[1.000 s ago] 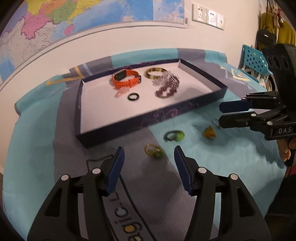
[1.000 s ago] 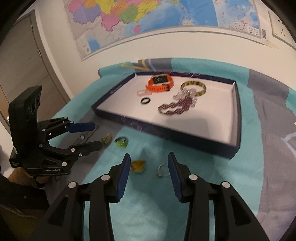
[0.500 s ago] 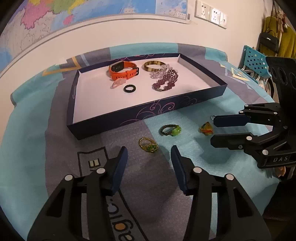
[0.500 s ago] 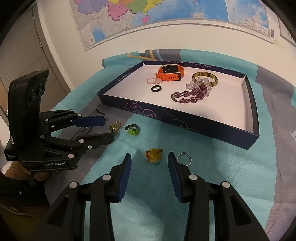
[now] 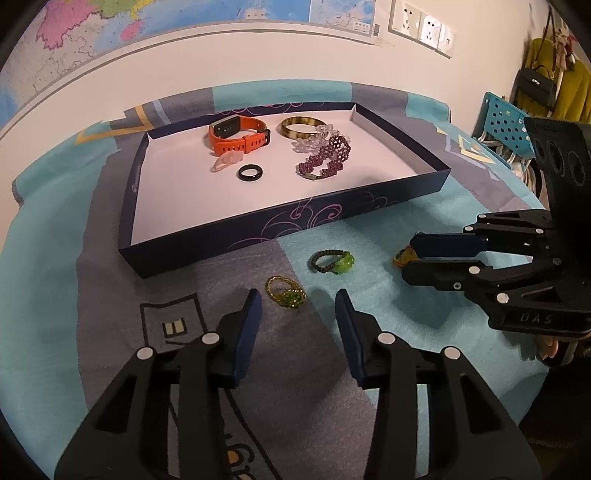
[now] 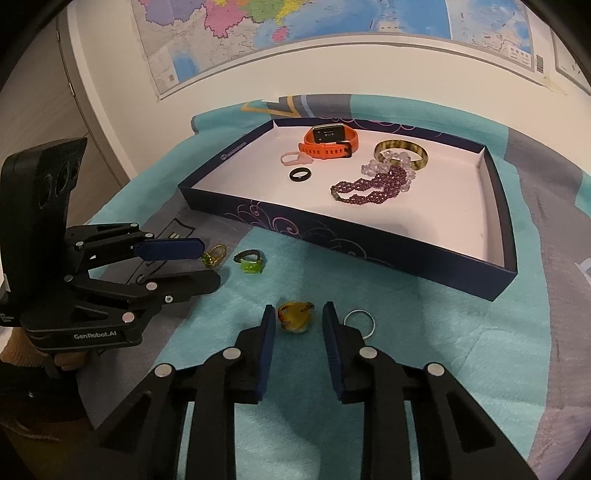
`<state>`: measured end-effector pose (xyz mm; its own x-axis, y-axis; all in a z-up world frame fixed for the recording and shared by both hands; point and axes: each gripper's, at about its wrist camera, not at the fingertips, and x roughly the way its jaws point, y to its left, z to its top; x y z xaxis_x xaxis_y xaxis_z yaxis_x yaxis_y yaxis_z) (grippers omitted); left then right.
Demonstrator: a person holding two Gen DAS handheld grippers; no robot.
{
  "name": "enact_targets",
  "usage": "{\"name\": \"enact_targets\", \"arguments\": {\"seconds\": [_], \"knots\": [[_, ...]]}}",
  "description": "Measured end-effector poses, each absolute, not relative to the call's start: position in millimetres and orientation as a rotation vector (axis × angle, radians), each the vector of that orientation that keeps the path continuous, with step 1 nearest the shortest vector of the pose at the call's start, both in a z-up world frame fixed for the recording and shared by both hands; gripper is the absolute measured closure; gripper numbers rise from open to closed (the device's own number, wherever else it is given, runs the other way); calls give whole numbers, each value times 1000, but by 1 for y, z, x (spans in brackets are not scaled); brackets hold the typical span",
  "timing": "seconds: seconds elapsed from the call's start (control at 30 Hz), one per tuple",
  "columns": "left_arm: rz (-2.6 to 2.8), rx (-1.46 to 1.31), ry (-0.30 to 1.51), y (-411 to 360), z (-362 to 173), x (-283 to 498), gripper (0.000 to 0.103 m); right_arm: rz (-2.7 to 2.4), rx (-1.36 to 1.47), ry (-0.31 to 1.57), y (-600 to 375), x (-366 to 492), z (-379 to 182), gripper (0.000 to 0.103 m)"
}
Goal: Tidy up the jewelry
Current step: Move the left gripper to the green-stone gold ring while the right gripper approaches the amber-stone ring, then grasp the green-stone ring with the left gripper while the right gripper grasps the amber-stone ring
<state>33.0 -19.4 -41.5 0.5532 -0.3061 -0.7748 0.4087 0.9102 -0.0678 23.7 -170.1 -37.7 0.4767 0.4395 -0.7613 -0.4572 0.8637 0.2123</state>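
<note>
A dark blue tray (image 5: 258, 236) (image 6: 369, 251) holds an orange watch (image 5: 236, 136), a bangle (image 5: 301, 125), a purple bead bracelet (image 5: 325, 158), a black ring (image 5: 250, 172) and a pink ring. On the cloth lie a gold-green ring (image 5: 286, 292) (image 6: 213, 255), a green ring (image 5: 332, 261) (image 6: 250, 261), an amber ring (image 6: 295, 316) (image 5: 402, 256) and a thin silver ring (image 6: 359, 322). My left gripper (image 5: 298, 306) is open just behind the gold-green ring. My right gripper (image 6: 298, 321) is open around the amber ring.
A teal and grey cloth (image 6: 406, 350) covers the table. A wall with a map (image 5: 147, 22) stands behind the tray. A blue perforated basket (image 5: 506, 122) and hanging bags are at the far right.
Both grippers have moved down and forward toward the loose rings. The right gripper now straddles the amber ring; the left gripper has come close to the gold-green ring.
</note>
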Motion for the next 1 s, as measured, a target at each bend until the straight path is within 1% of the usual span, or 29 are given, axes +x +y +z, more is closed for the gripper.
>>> {"name": "enact_targets", "arguments": {"seconds": [0.07, 0.13, 0.3, 0.4, 1.0], "knots": [[-425, 120, 892, -20, -42, 34, 70, 545, -21, 924, -170, 25, -38, 82], [-424, 118, 892, -20, -42, 35, 78, 545, -18, 924, -171, 25, -38, 83], [-407, 119, 890, -18, -43, 35, 85, 547, -13, 925, -172, 26, -38, 86], [-395, 127, 888, -20, -43, 34, 86, 547, -12, 924, -172, 25, -38, 88], [-380, 134, 876, -24, -38, 26, 86, 558, 14, 899, -176, 19, -32, 88]]}}
